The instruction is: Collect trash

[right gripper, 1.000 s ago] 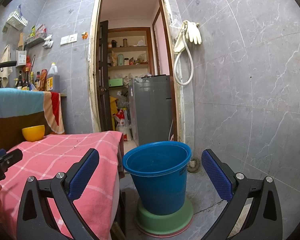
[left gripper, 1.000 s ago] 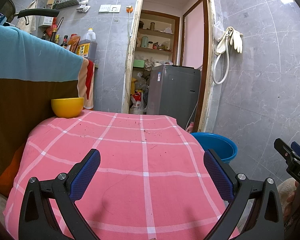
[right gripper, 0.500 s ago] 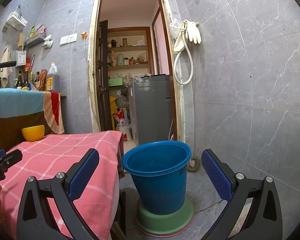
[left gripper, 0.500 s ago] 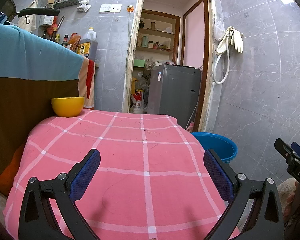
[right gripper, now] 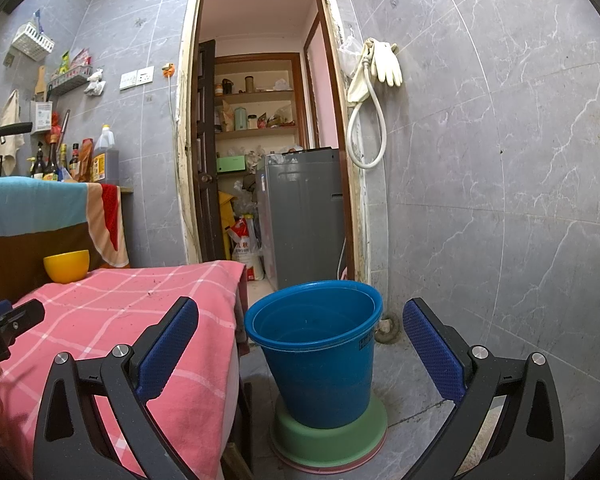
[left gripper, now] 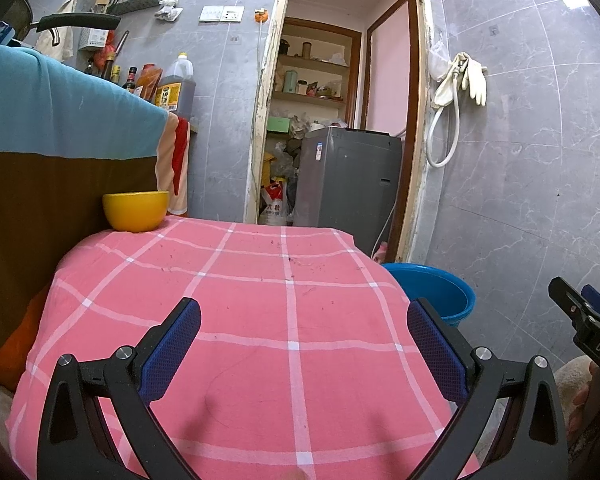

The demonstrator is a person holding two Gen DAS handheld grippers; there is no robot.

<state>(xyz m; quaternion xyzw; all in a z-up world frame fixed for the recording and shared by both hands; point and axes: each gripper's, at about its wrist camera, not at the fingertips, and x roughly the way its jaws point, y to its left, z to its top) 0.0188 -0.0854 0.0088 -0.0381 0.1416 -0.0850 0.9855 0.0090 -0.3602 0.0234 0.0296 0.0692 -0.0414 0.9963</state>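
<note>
— while both sets of jaws stand wide with nothing between them, where do they sit?
— the left gripper [left gripper: 300, 344] hangs over the pink checked tablecloth [left gripper: 240, 300]; the right gripper [right gripper: 300, 344] frames the blue bucket [right gripper: 320, 344].
— and the bucket?
— on a green base [right gripper: 328, 440] on the floor, just beside the cloth's edge. a yellow bowl [left gripper: 136, 210] sits at the cloth's far corner, with tiny dark specks [left gripper: 296, 258] scattered across the cloth.

One blue bucket [right gripper: 314, 344]; one yellow bowl [left gripper: 135, 211]; one pink checked cloth [left gripper: 260, 320]; one grey washing machine [right gripper: 304, 216].
</note>
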